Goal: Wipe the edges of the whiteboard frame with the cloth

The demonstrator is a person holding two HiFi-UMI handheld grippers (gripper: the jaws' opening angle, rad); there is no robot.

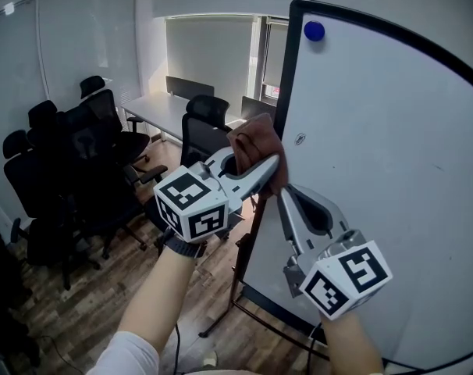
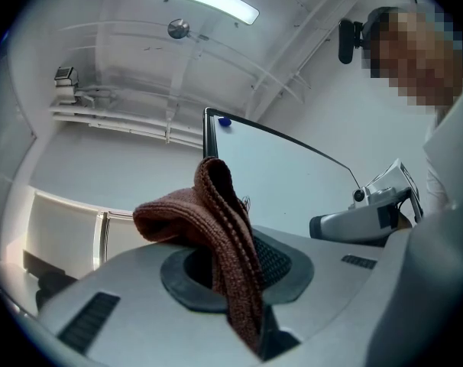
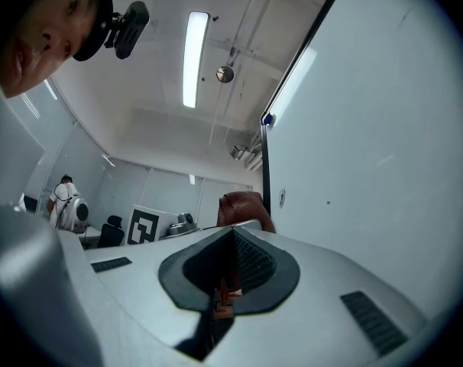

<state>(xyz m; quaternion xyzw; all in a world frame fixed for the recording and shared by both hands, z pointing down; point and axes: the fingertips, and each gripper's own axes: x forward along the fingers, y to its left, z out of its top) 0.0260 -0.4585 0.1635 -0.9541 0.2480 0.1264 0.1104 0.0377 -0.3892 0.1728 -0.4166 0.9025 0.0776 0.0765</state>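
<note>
Cloth (image 1: 254,141) is pinched by left hand-held gripper (image 1: 269,165) at whiteboard frame (image 1: 288,69); right hand-held gripper (image 1: 283,196) is pressed together beside it.

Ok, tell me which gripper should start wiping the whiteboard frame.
Left. The left gripper is shut on the cloth, which sits right at the black frame. The right gripper is shut with nothing in it, just below the cloth.

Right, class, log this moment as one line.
left gripper: shut on brown cloth | cloth: at whiteboard frame side edge | right gripper: shut, empty
</note>
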